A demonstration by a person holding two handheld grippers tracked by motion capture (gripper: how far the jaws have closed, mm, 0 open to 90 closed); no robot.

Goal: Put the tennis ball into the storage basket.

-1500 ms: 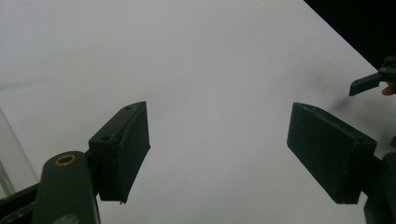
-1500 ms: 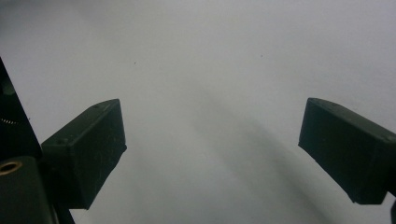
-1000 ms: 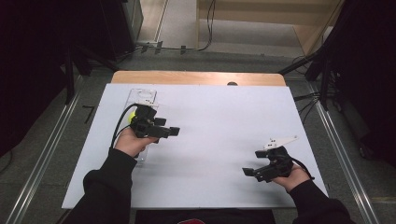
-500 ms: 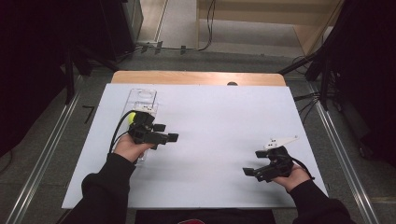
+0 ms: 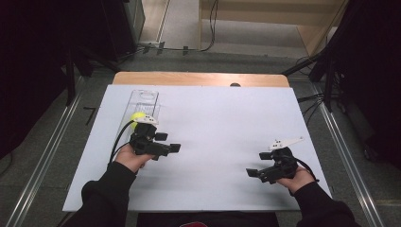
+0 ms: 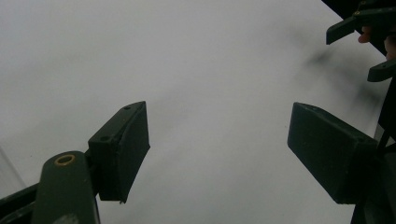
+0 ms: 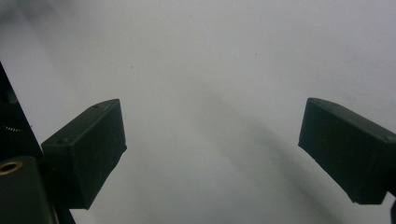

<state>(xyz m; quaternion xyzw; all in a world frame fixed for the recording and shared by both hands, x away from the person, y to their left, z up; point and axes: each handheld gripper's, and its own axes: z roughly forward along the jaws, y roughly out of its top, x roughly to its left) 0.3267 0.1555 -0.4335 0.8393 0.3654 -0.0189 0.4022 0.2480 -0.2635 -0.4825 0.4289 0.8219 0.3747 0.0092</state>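
Clear plastic container [image 5: 143,105] half covered at its near end by the left gripper [image 5: 173,148] and hand; contents too faint to tell. Yellow ball [image 5: 137,117] partly masked behind the gripper's white top; perhaps inside the container, but too small to settle. Right gripper [image 5: 251,173] seen small from above, jaws foreshortened. In the left gripper view, right jaw cut off by the frame edge, tabletop [image 6: 196,70] blurred. In the right gripper view, both jaws clipped at the bottom.
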